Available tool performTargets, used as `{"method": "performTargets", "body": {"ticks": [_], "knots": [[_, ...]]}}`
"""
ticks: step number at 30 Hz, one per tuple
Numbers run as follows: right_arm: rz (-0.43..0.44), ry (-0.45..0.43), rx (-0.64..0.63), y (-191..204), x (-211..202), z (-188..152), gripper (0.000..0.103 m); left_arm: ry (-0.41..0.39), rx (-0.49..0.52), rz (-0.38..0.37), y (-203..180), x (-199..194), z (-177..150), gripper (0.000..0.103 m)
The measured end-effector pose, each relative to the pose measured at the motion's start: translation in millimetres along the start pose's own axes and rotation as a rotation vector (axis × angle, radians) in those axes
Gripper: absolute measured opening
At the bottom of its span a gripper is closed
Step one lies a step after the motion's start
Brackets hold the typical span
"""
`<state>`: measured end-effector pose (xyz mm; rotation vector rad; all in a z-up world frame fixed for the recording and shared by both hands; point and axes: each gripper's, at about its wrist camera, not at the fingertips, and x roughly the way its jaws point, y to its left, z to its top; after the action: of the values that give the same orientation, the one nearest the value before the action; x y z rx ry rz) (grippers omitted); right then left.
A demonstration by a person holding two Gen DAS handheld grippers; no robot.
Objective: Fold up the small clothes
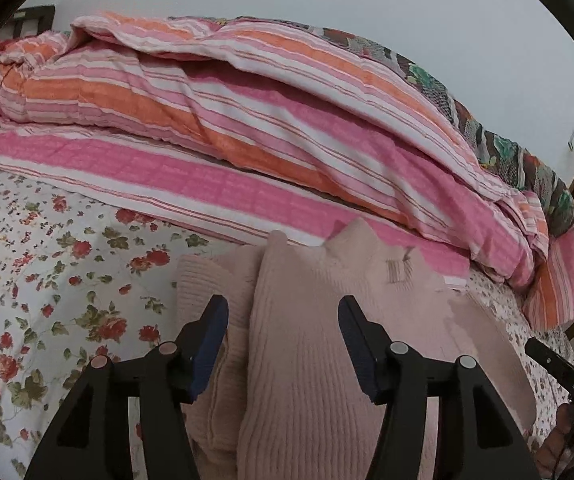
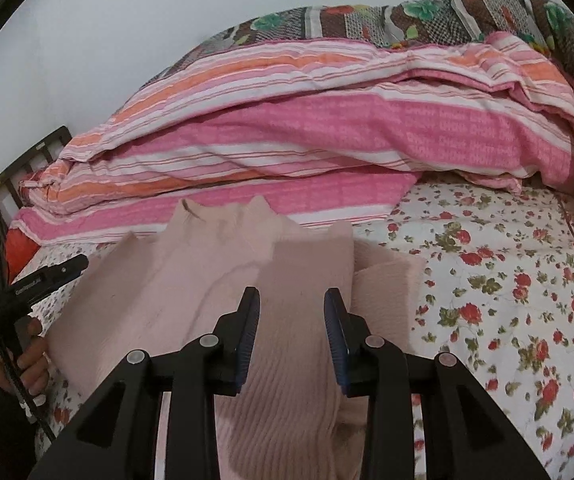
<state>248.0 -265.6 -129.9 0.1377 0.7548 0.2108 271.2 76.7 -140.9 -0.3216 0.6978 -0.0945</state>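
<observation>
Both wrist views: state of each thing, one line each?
pink knit sweater: rumpled on the bed, partly folded, between both sets of jaws.
left hand-held gripper: open, not gripping.
right hand-held gripper: open, not gripping.
striped quilt: bunched behind.

Pale wall [image 1: 327, 8] behind floral-sheeted bed [image 1: 47, 280]

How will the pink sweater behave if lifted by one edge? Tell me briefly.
The pink sweater looks floppy: it already lies in soft folds, so it would probably sag and drape. Its ribbed knit likely grips rather than slips. It seems light, lying on the floral sheet.
</observation>
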Motion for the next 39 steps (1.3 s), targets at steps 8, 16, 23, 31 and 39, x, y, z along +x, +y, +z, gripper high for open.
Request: {"method": "performTargets", "body": {"ticks": [8,16,23,31,39], "knots": [[-0.023,-0.01,0.019,4.6,-30.3,-20.9,0.033,-0.024,0.069,0.002,-23.4,-27.5,-9.3,0.057],[-0.057,-0.008,0.006,6.6,-56.1,-52.7,0.042,-0.063,0.127,0.012,-44.4,-58.4,-26.4,0.06],[-0.06,0.024,0.017,2.0,-65.0,-76.5,0.043,-0.035,0.165,0.045,-49.5,-75.2,-55.2,0.061],[-0.048,0.065,0.027,-2.2,-64.5,-89.1,0.052,0.043,0.062,0.003,-24.8,-90.3,-94.7,0.061],[-0.024,0.122,0.073,-6.8,-47.0,-90.4,0.056,0.094,0.011,-0.019,-11.0,-72.8,-100.1,0.061]]}}
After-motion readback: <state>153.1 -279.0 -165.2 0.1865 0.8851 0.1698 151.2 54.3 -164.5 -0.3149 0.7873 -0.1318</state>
